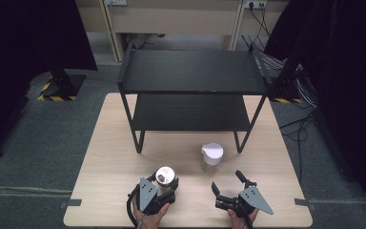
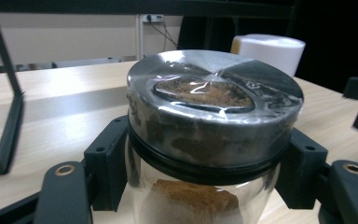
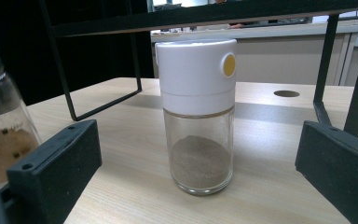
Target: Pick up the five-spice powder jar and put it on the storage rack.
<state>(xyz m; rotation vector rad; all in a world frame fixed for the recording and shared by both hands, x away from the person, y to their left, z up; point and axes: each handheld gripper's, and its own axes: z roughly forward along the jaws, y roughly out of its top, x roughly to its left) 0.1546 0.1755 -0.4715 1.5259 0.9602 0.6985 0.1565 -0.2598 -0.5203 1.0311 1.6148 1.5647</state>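
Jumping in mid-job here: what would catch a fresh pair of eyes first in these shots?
First, the jar of brown powder with the shiny metal lid, clamped between the fingers of the left gripper at the table's near edge. Next, the white-capped glass shaker stands free ahead of the open right gripper. Behind both looms the black two-tier shelf.

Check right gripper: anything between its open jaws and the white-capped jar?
Nothing visible. The right gripper is open, and bare table lies between it and the white-capped jar. The left gripper's brown-powder jar sits off to the side.
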